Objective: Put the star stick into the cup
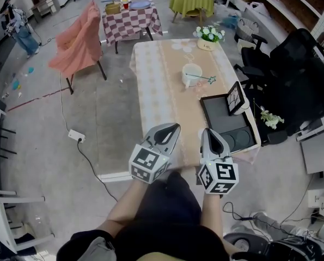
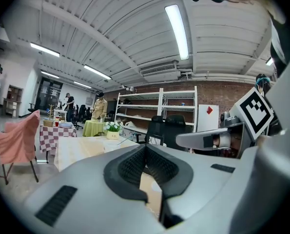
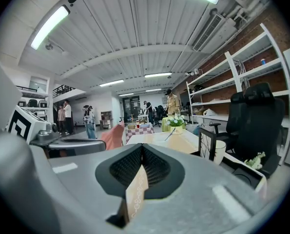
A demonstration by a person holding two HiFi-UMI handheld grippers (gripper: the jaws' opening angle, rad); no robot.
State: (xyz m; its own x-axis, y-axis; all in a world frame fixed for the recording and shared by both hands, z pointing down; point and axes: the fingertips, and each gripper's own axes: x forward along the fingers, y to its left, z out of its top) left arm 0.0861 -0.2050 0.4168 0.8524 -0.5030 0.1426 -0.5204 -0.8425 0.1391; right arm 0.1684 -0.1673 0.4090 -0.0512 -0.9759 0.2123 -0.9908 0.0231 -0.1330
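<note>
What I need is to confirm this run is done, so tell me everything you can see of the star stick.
The star stick is a thin pale rod tipped with a small teal-looking star; it is too small to tell the material. Its plain end sits inside the white cup on the table, and it leans across the rim, tilted, with the star end poking out past the cup's side. Only the cup touches it, as far as shows.
</note>
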